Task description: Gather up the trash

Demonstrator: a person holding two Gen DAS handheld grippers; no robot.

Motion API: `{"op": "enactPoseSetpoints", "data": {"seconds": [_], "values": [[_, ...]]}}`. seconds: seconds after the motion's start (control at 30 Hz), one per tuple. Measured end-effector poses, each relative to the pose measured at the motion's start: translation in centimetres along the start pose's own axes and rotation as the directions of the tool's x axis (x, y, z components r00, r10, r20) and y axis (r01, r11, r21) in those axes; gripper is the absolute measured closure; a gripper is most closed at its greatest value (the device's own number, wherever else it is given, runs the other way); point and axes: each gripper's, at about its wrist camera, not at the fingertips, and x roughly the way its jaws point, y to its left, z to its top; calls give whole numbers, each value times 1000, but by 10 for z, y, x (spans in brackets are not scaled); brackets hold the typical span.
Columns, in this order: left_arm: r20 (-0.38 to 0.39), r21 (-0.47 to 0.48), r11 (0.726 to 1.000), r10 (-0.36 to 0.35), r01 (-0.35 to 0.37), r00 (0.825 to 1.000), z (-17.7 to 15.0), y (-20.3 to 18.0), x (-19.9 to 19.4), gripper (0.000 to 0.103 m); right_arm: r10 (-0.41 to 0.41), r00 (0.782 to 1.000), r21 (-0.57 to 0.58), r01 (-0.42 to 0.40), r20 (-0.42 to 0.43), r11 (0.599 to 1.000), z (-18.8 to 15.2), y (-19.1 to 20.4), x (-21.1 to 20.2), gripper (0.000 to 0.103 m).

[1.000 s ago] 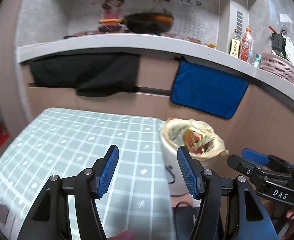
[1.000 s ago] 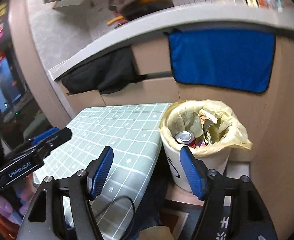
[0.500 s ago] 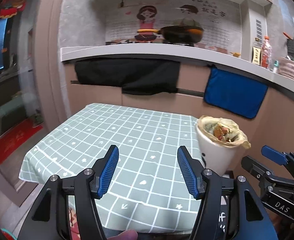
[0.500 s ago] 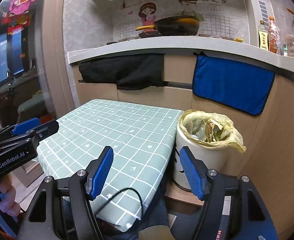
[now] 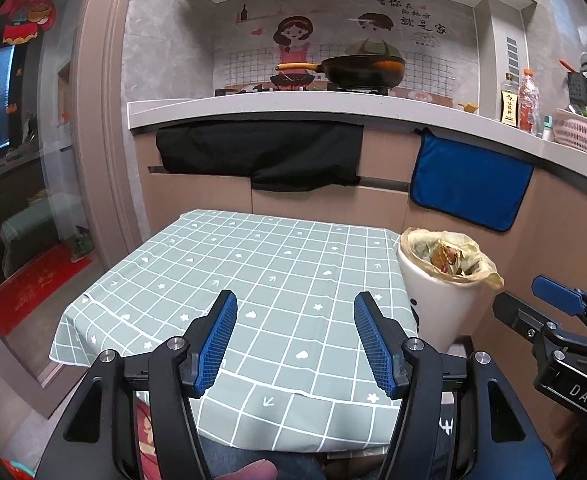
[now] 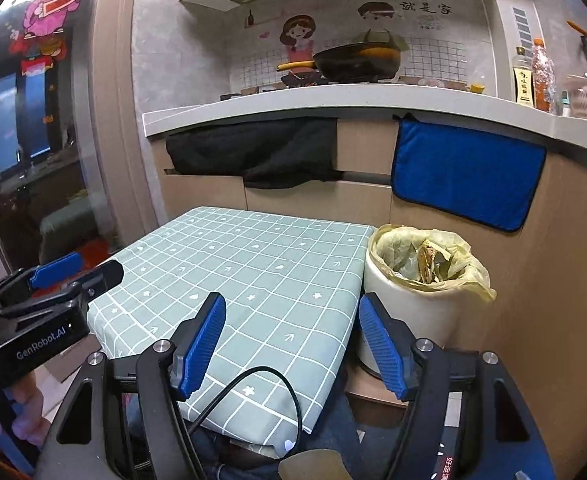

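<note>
The left gripper (image 5: 295, 340) hangs over the near edge of the table (image 5: 253, 268), its blue-padded jaws spread wide with nothing between them. The right gripper (image 6: 291, 342) is likewise released and empty, near the table's right near corner, a black cable (image 6: 253, 392) looping just below it. The white trash bin (image 5: 441, 300), lined with a yellowish bag (image 6: 465, 264), stands on the floor just beside the table's right edge and holds crumpled wrappers (image 5: 445, 258). On the far wall a blue cloth (image 6: 465, 176) hangs under the counter (image 5: 333, 106).
</note>
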Motion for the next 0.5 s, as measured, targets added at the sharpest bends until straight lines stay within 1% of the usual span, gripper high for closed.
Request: {"op": "enactPoseSetpoints", "data": {"seconds": [0.5], "values": [[-6, 12, 1000, -14, 14, 1000, -2, -4, -1, 42, -2, 1000, -3, 2, -1, 1000, -1, -4, -1, 34]]}}
